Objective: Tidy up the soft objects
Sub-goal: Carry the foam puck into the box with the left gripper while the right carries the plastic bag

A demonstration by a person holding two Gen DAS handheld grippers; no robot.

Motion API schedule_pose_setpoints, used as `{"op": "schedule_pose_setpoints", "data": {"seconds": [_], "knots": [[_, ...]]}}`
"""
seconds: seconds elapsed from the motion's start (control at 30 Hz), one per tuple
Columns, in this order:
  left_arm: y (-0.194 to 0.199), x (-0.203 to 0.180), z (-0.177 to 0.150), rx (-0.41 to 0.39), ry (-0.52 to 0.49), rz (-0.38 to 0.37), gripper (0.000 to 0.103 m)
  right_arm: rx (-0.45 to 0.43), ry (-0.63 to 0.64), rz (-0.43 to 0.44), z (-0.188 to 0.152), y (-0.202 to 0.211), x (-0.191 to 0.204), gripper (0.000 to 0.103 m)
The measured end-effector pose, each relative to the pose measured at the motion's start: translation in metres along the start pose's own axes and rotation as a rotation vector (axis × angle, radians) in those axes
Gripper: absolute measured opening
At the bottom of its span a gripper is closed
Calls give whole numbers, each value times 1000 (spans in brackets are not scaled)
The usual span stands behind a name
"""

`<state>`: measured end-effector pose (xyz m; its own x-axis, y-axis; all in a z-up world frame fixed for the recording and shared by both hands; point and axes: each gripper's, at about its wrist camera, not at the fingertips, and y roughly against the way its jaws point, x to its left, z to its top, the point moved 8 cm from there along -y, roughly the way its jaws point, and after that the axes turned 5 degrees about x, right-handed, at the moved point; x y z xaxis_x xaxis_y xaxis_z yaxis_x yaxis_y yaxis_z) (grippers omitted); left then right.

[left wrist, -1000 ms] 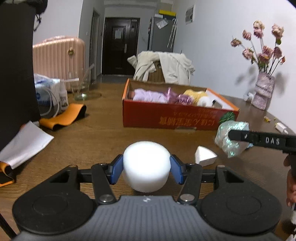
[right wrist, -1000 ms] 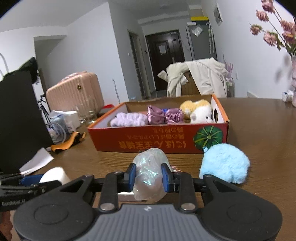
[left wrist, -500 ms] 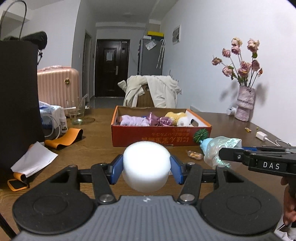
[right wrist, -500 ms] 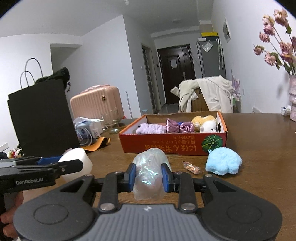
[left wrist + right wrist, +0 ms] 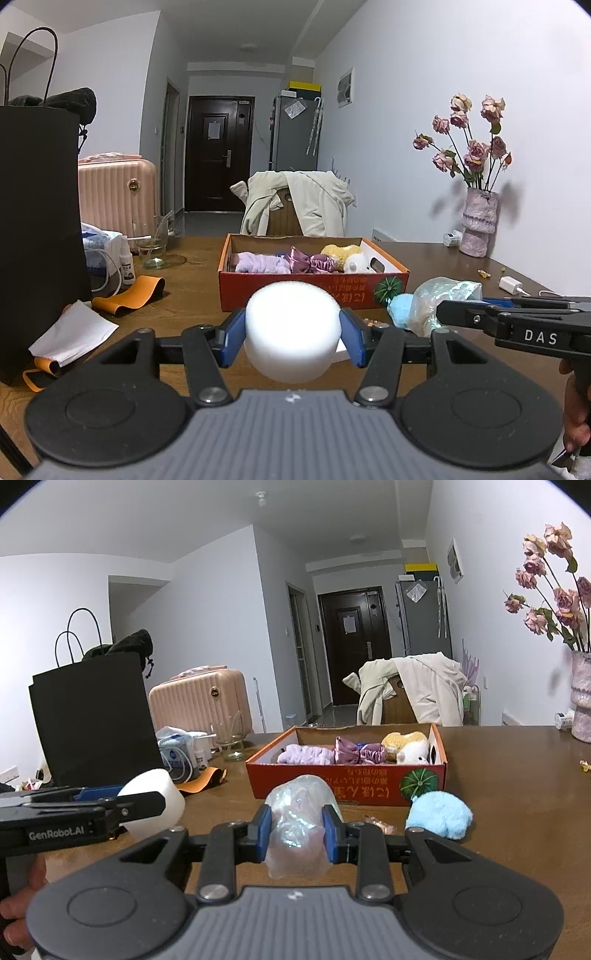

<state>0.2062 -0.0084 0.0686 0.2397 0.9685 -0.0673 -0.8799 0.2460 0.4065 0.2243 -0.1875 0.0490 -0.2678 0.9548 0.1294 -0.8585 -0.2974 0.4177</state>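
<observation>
A white foam cylinder (image 5: 291, 328) is pinched between the left gripper (image 5: 291, 338)'s half-open blue fingers (image 5: 233, 341). A crinkled clear plastic bundle (image 5: 297, 829) is squeezed in the right gripper (image 5: 296, 830)'s narrower fingers. Both are held above the brown desk (image 5: 517, 794), short of the orange cardboard box (image 5: 347, 786). Either soft piece could slip loose, or the box wall could be clipped.

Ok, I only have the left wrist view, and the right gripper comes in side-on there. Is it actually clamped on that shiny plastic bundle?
Observer: Yes. In the right wrist view the right gripper has both blue pads pressed into the shiny plastic bundle.
Operator: And the blue fluffy thing behind it?
Observer: The blue pompom lies whole on the table, right of the bundle, ungripped.
Operator: Does my foam show there?
Observer: Yes, the white foam cylinder shows side-on between the fingers of the left gripper.
</observation>
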Motion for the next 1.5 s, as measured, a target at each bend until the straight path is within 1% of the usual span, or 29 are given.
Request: {"op": "schedule_pose_setpoints", "data": {"seconds": [0.27, 0.37, 0.47, 0.5, 0.57, 0.67, 0.73, 0.8, 0.83, 0.87, 0.9, 0.93, 0.97, 1.1, 1.2, 1.27, 1.3, 1.33, 1.4, 1.47, 1.5], "knots": [[-22, 1, 18, -5, -8, -13, 56, -7, 8, -9, 21, -16, -12, 28], [-35, 0, 31, -12, -13, -29, 56, -11, 22, -15, 34, -28, -17, 28], [-54, 1, 47, -26, -22, -41, 56, -13, 25, 2, 52, -46, -24, 28], [-62, 2, 53, -28, -21, -47, 56, -16, 32, 1, 58, -52, -26, 28], [-82, 1, 65, -21, -18, -93, 56, -12, 39, 1, 71, -68, -33, 28], [-117, 4, 80, 4, -16, -111, 56, 8, 24, 18, 87, -96, -44, 28], [-142, 6, 90, 20, -14, -105, 56, 18, 19, 19, 98, -115, -51, 28], [-167, 10, 100, 48, -2, -115, 56, 37, 22, 15, 107, -138, -58, 28], [-181, 11, 104, 66, 5, -137, 56, 44, 18, 12, 110, -148, -61, 28], [-191, 14, 106, 85, 11, -142, 56, 55, 16, 15, 113, -160, -65, 28], [-204, 17, 109, 106, 21, -126, 56, 65, 11, 13, 115, -171, -69, 29], [-213, 18, 111, 114, 22, -121, 56, 79, 9, 2, 116, -183, -73, 29], [-224, 19, 114, 119, 20, -137, 56, 98, 7, -10, 116, -196, -78, 29], [-268, 19, 118, 173, 43, -153, 56, 162, 3, -29, 109, -242, -90, 29], [-304, 17, 111, 225, 34, -132, 56, 221, -24, -37, 99, -275, -101, 29], [-325, 17, 105, 258, 26, -102, 56, 253, -57, -38, 91, -292, -111, 29], [-332, 17, 101, 266, 23, -97, 56, 267, -75, -36, 86, -298, -116, 29], [-338, 17, 97, 272, 31, -97, 60, 281, -95, -34, 82, -304, -121, 31], [-345, 18, 89, 272, 45, -120, 62, 313, -131, -25, 73, -314, -129, 33], [-352, 20, 81, 289, 56, -124, 64, 336, -151, -20, 66, -318, -133, 38], [-352, 21, 78, 292, 55, -121, 68, 342, -162, -15, 62, -319, -135, 39]]}}
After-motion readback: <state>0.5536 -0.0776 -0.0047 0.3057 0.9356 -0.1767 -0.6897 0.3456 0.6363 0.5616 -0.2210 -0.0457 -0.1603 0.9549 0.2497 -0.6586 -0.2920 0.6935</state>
